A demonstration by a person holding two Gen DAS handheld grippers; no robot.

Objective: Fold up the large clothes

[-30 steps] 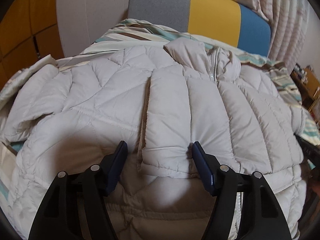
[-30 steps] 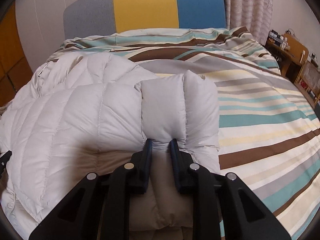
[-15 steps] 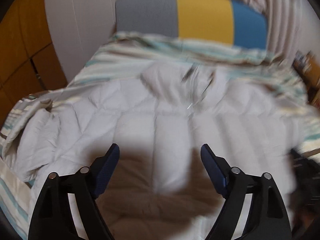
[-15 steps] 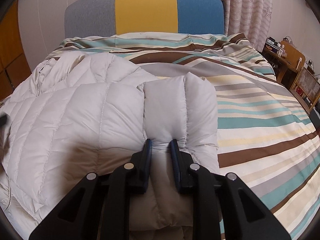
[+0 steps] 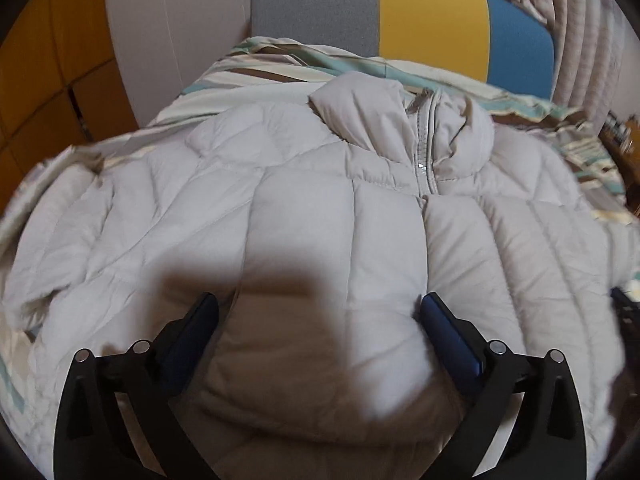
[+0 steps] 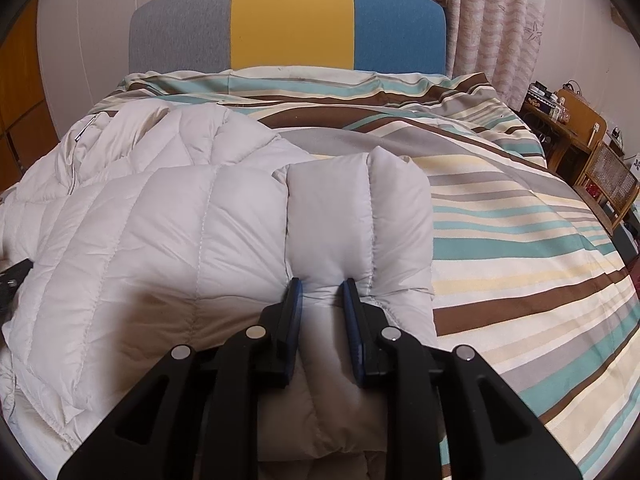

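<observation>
A pale beige quilted puffer jacket (image 5: 320,216) lies spread on the bed, collar and zip (image 5: 424,148) toward the headboard. My left gripper (image 5: 318,312) is open, its blue-padded fingers wide apart just above the jacket's lower front, holding nothing. In the right wrist view the jacket (image 6: 160,232) fills the left half. My right gripper (image 6: 322,292) is shut on a folded sleeve of the jacket (image 6: 360,208), which bulges out ahead of the fingers and rests on the jacket's right edge.
The bed has a striped brown, teal and cream cover (image 6: 500,216) and a grey, yellow and blue headboard (image 6: 288,20). A wooden side table with clutter (image 6: 576,128) stands at the right. Curtains (image 6: 500,20) hang behind. An orange cabinet (image 5: 48,64) stands at left.
My left gripper let go of the jacket's front panel, swung up and away with blur, and now hovers open over the jacket again. My right gripper kept its hold on the sleeve and barely moved.
</observation>
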